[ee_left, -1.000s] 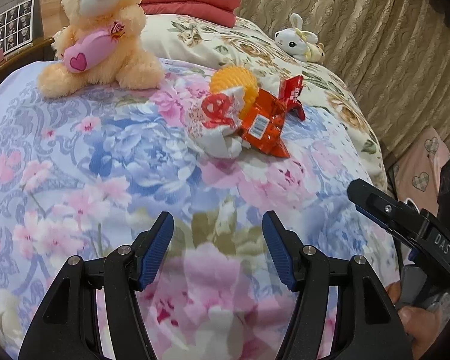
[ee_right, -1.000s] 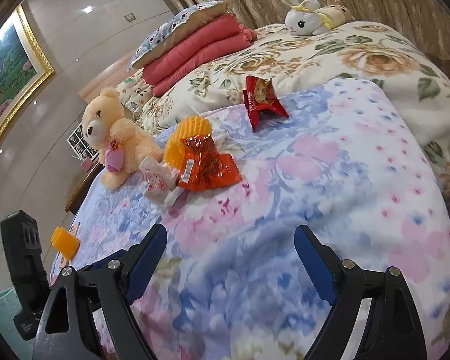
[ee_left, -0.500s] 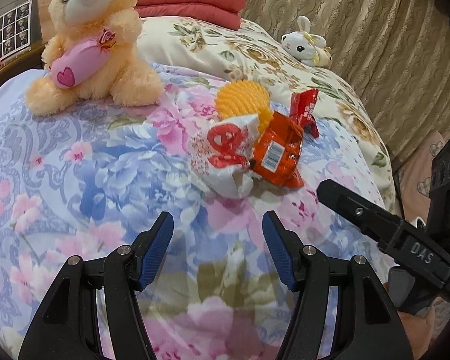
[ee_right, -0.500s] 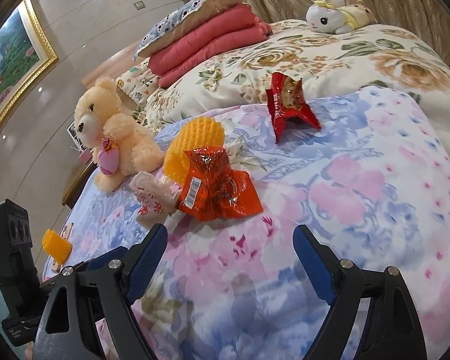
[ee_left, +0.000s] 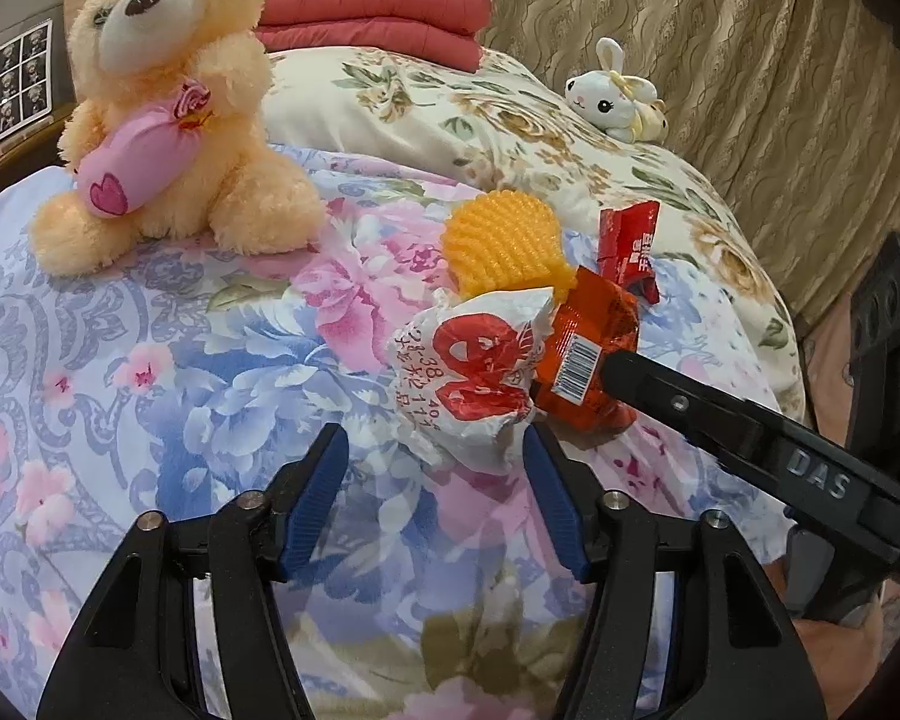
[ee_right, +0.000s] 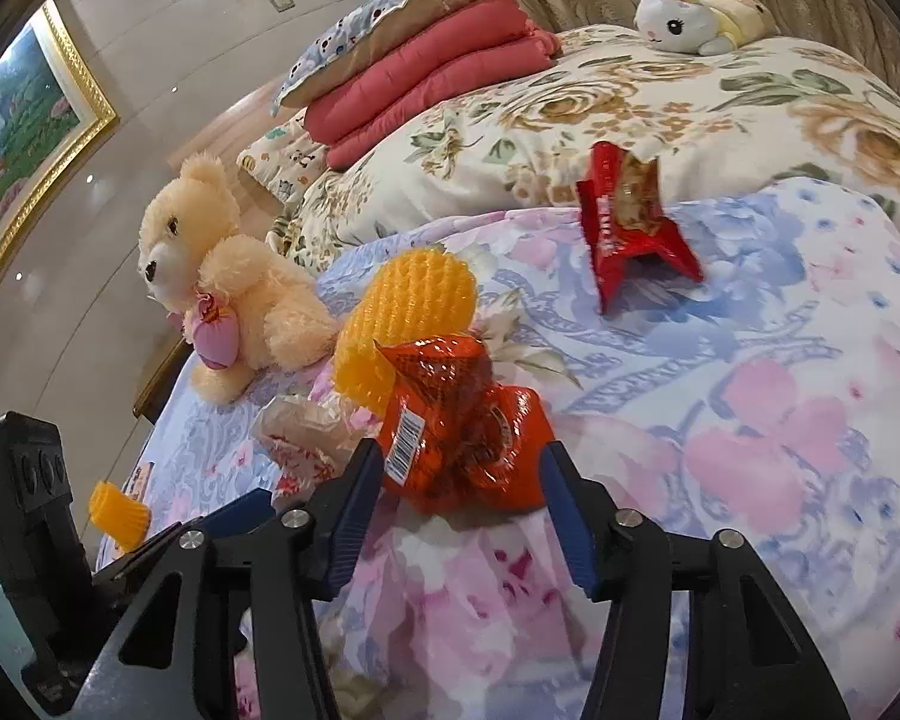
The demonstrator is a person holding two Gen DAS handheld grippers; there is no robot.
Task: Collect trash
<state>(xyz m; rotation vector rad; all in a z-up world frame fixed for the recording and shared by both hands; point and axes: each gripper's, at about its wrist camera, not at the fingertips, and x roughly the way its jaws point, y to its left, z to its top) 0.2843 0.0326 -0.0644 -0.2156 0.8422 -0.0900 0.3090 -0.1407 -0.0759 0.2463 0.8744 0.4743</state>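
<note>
Your right hand-held gripper (ee_right: pixel 456 498) is closing around the orange wrapper (ee_right: pixel 459 438), which lies low and centre in the right wrist view, between the blue pads but not yet pinched. Your left hand-held gripper (ee_left: pixel 435 501), jaws apart and also closing, has the white crumpled wrapper (ee_left: pixel 477 372) just ahead, nudging between its tips. Both lie on the bed (ee_left: pixel 150 360); each hand is nearest its own piece.
</note>
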